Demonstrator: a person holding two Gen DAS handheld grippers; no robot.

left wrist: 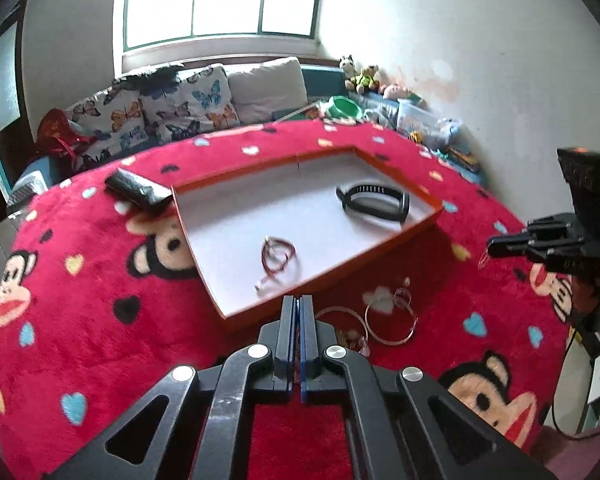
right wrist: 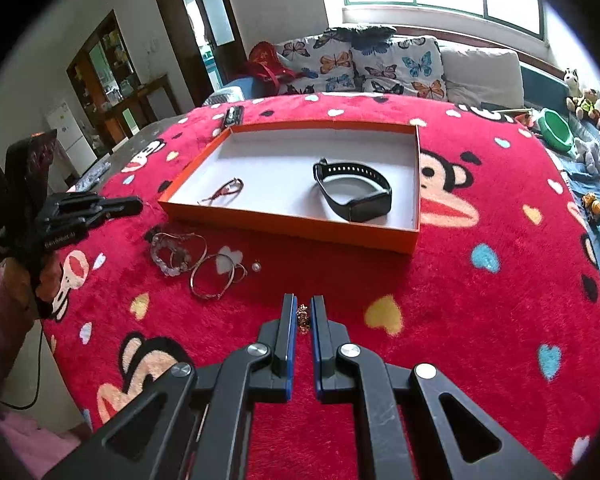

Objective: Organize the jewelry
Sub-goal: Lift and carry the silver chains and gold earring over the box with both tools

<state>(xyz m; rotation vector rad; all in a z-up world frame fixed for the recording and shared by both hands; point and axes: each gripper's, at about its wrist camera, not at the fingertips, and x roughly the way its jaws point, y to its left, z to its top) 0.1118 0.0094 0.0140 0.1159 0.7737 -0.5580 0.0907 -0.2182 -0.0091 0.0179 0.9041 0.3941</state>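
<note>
We hold our right gripper (right wrist: 303,316) above the red blanket (right wrist: 460,300), its jaws narrowed around a small gold trinket (right wrist: 302,318) — an earring or charm, too small to name. From the left wrist view something thin dangles from those fingertips, so we judge the piece pinched, but only lightly. Our left gripper (left wrist: 300,312) is pressed closed on nothing, hovering at the near edge of the orange tray (right wrist: 414,184). The tray already holds a black smartwatch (right wrist: 354,192) and a red cord bracelet (right wrist: 224,192); a cluster of bangles (right wrist: 212,276), a clear beaded bracelet (right wrist: 168,256) and a pearl stud (right wrist: 255,267) lie on the blanket just in front of it. The main risk is the trinket slipping from so slight a hold on the way to the tray — in the deep pile it would be hard to find or pinch again. Opening too high could bounce it off the white floor or snag it on the cord bracelet. A low approach could also catch the tray's near wall and shove it.
</note>
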